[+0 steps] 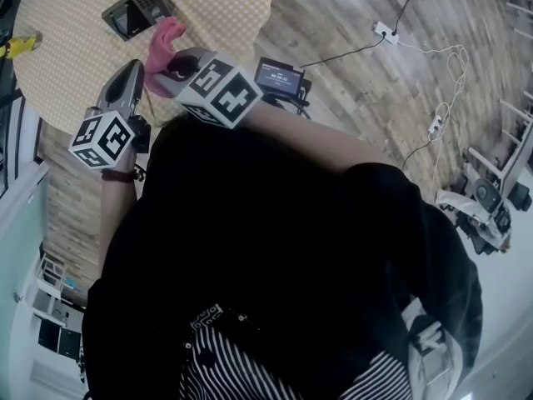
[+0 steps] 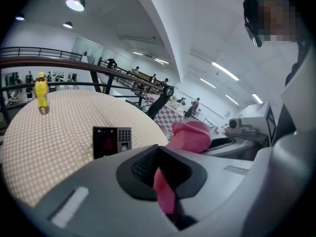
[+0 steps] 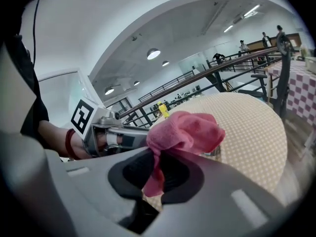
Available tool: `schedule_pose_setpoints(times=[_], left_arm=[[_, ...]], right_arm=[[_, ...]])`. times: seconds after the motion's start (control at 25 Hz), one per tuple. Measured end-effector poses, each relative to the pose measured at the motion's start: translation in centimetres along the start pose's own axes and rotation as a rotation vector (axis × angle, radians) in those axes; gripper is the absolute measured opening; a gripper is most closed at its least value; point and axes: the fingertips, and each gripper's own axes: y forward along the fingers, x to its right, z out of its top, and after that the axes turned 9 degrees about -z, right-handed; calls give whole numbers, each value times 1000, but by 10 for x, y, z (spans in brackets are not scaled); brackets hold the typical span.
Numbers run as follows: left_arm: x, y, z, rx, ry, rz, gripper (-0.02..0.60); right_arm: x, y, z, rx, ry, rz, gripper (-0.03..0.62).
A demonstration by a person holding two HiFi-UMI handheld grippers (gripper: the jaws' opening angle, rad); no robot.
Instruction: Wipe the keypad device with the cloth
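Cloth (image 1: 166, 38) held in both claws; keypad device (image 1: 137, 11) lies at 11 o'clock on the worktop (image 1: 225, 7).
Left claw (image 2: 165, 184) and right claw (image 3: 155, 174) are each clamped on the pink cloth, held up at 5 o'clock of the device. Cloth likely soft, light and floppy; grip it bunched. Device looks rigid and may slide.
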Motion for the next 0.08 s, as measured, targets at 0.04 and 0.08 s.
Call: schedule_pose_setpoints(times=[0.04,0.08], left_arm=[[34,2,5,7,6,12,4],[69,3,10,15,11,26,5]], right_arm=[[-1,-39,-2,21,-13,-3,41],[-2,-78,-3,42,-27,-7,41]])
